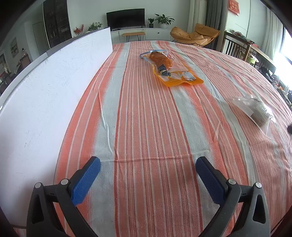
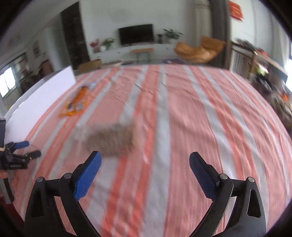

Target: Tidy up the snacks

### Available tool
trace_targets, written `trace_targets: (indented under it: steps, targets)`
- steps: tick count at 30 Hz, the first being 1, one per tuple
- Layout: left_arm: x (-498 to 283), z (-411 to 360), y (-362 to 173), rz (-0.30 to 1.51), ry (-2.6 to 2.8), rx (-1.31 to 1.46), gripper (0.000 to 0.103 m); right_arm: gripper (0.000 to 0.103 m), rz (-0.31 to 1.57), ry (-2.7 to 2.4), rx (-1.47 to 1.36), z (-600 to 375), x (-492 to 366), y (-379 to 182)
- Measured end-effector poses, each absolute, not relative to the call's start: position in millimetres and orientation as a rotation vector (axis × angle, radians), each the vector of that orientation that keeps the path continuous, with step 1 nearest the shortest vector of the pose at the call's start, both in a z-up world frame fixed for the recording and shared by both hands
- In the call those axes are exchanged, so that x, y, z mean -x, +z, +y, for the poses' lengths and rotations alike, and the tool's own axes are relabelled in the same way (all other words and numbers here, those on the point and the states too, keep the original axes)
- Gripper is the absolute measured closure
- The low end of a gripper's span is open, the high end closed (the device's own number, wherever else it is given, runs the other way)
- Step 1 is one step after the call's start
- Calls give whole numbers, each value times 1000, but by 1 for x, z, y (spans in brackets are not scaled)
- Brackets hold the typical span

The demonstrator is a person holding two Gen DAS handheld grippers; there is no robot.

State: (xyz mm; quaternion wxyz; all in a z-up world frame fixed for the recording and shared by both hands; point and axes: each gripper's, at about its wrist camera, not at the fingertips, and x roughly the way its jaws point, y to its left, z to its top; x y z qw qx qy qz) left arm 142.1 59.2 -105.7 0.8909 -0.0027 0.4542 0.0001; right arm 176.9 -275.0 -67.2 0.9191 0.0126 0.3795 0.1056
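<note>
Home living rm: TV [image 1: 125, 17], orange lounge chair [image 1: 196, 35], potted plants [image 1: 163, 19].

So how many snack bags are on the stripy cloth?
2. An orange packet lies far up the striped cloth, near the white board. A clear bag with something brownish lies toward the right edge. More may be out of view.

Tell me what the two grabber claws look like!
Both look alike. The left gripper and the right gripper each have two black plastic arms with slot-shaped holes and round silver bolts. Their fingertips wear bumpy bright-blue pads. No cables or sleeves show.
</note>
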Motion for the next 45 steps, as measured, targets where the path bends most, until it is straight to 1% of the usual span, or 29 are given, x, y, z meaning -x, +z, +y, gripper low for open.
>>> trace_targets:
  steps: [3,6,7,8,11,17,20,24,28,33,38,39,40,42,43,44,45]
  targets:
    - [-142,59,-106,943,0,5,0,5,836,154,-75,-294,-168,-86]
    - [-142,59,-106,944,0,5,0,5,875,109,-126,-309,-170,-89]
    - [-142,59,-105,944,1,5,0,4,879,97,-108,-308,-174,-89]
    - [-142,59,-105,944,5,8,0,0,895,91,-81,-306,-178,-91]
    - [-140,58,-105,944,30,21,0,1,925,48,40,-287,-185,-95]
    - [-143,54,-105,974,125,78,0,0,924,76,34,-286,-182,-94]
    - [-165,50,-95,1035,47,139,0,0,925,76,34,-286,-182,-94]
    - [-220,47,-56,1019,-41,185,0,0,925,76,34,-285,-182,-94]
    - [-291,43,-30,999,-54,135,0,0,925,76,34,-285,-182,-94]
    - [-360,36,-50,1087,-14,197,0,0,925,76,34,-285,-182,-94]
    - [-406,26,-90,1154,213,85,0,0,925,77,34,-285,-182,-93]
    - [-410,30,-100,1179,229,115,0,0,925,76,34,-285,-182,-94]
    - [-408,37,-102,1136,233,178,0,0,925,76,34,-285,-182,-94]
    - [-403,41,-104,1101,255,160,0,0,925,76,34,-285,-182,-94]
    - [-399,41,-104,1089,233,145,4,0,926,76,34,-285,-182,-94]
    - [-392,40,-102,1056,198,123,23,0,925,76,34,-285,-182,-94]
    - [-383,38,-98,1029,177,79,28,0,925,76,34,-285,-182,-93]
